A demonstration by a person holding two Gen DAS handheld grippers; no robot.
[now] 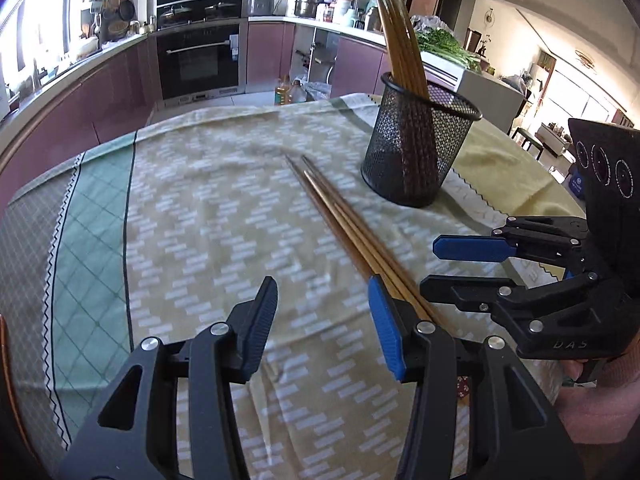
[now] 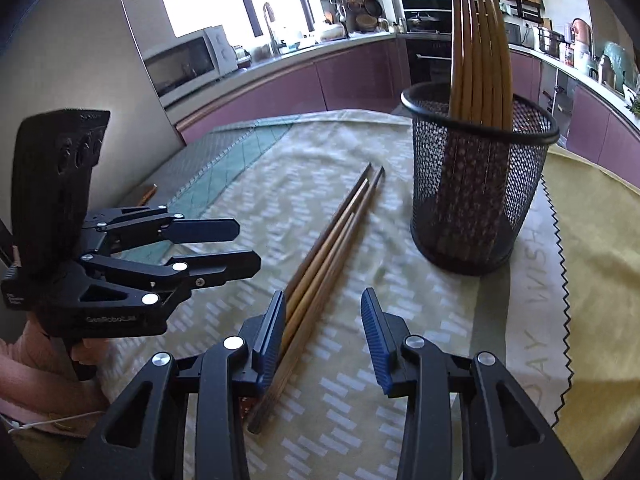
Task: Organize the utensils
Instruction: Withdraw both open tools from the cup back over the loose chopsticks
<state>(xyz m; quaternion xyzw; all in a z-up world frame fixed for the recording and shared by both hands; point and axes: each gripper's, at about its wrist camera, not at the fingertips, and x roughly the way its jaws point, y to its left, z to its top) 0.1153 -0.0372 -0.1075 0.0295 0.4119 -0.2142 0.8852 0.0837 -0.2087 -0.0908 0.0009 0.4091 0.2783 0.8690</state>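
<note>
Loose chopsticks (image 2: 320,272) flat on tablecloth (image 2: 248,184) — tips away, toward oven (image 1: 200,60).

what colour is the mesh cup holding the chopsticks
Black; the mesh cup shows best in the right wrist view.

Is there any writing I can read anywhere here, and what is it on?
"DAS": on the right gripper body.
"GenRobot.AI": on the left gripper body; last letters blurred.
"DAY WISH": on the pale cloth edge beside the mesh cup; the rest is cut off.
Small label on the left gripper: too small.
</note>
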